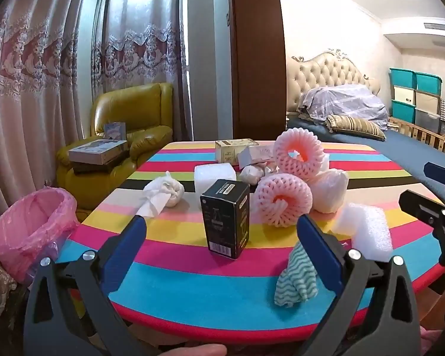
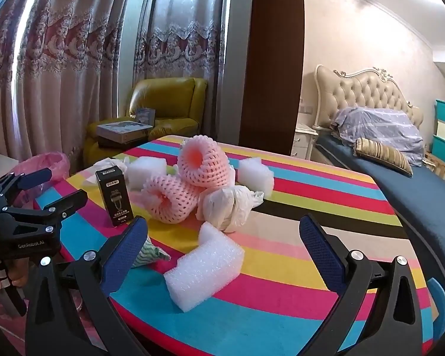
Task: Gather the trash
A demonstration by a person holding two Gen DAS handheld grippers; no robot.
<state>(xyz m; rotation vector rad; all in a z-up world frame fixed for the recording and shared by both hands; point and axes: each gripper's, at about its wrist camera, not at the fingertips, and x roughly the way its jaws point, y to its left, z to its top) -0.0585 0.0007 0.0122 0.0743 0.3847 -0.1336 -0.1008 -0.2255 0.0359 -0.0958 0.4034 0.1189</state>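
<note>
Left wrist view shows the left gripper [image 1: 221, 228] spread wide and empty at the frame's bottom, with nothing collected yet as far as can be seen: the black carton [image 1: 225, 218], foam nets [image 1: 284, 203], crumpled tissue [image 1: 163, 194] and foam block [image 1: 368, 231] all sit mid-frame on the striped table [image 1: 192, 290]. The pink-lined bin [image 1: 29, 231] waits at lower left, its inside hidden. The right gripper [image 2: 222, 249] is likewise released and holds nothing, so the whole pile looks left to clear.
</note>
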